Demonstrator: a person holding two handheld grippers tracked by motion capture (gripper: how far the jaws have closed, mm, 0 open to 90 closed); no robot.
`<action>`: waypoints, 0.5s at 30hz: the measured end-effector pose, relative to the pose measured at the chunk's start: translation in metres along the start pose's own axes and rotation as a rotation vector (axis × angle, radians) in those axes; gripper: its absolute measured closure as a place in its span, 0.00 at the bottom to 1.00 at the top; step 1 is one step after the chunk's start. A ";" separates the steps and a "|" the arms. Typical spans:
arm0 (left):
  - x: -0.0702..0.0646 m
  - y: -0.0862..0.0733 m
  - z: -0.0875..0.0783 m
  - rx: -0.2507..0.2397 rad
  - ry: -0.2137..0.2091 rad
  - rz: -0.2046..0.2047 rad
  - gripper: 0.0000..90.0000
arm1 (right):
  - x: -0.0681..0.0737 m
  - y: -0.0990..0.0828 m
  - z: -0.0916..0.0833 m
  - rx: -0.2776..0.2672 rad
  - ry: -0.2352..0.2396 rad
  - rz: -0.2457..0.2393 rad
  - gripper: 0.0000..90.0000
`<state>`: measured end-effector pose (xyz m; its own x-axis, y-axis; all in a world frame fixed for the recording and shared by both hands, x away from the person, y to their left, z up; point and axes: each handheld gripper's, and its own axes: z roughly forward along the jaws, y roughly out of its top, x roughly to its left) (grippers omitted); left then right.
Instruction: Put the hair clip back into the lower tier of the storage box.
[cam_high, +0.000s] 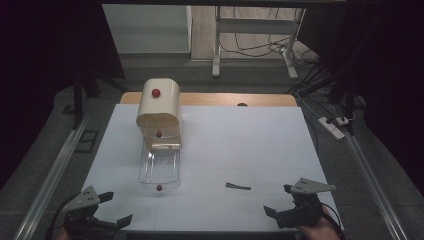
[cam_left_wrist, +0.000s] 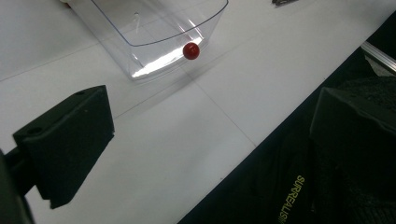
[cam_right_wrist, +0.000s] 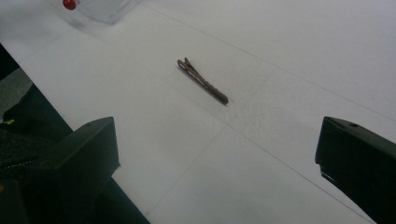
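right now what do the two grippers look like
Both are black, each with two blocky jaws that have small round holes. The left gripper and the right gripper each carry a grey three-cornered plate on top. Dark clothing printed with yellow letters lies beside the left one.

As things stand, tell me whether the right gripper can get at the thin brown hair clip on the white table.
Probably yes: the right gripper is open, and bare white table lies between it and the thin brown hair clip.
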<state>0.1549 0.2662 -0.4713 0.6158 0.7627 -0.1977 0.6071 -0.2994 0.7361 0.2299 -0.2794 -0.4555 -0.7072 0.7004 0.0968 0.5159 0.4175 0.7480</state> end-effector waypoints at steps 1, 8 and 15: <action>0.000 0.000 0.000 0.000 0.000 0.000 0.00 | 0.001 0.001 0.002 0.000 0.002 0.002 0.00; 0.001 -0.001 -0.002 -0.021 -0.007 -0.006 0.00 | 0.003 0.008 0.015 0.027 0.001 -0.015 0.00; 0.001 -0.001 -0.002 -0.020 -0.008 -0.008 0.00 | 0.006 0.014 0.028 0.062 -0.009 -0.039 0.00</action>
<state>0.1540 0.2687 -0.4712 0.6148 0.7605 -0.2091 0.6021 -0.2813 0.7472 0.2464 -0.2530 -0.4624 -0.7231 0.6879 0.0627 0.5175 0.4794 0.7087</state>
